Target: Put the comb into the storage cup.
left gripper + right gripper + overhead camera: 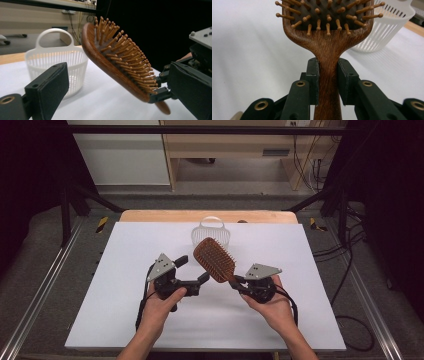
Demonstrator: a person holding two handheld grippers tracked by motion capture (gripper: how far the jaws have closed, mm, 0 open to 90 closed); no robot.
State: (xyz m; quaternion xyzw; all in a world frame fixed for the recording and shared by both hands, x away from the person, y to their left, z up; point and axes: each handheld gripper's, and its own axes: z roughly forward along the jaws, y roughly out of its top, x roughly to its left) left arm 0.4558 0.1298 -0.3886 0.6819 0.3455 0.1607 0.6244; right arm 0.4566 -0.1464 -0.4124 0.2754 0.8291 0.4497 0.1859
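Hairbrush (215,259) hangs above the table (125,270), its wooden handle clamped in your right gripper (234,282), long axis slanting up and away toward the white slatted basket (211,232) just behind it. Your left gripper (192,268) stands open beside the paddle's smooth back. Bristles are knob-tipped wooden pins; the basket is ribbed plastic with a hoop handle.
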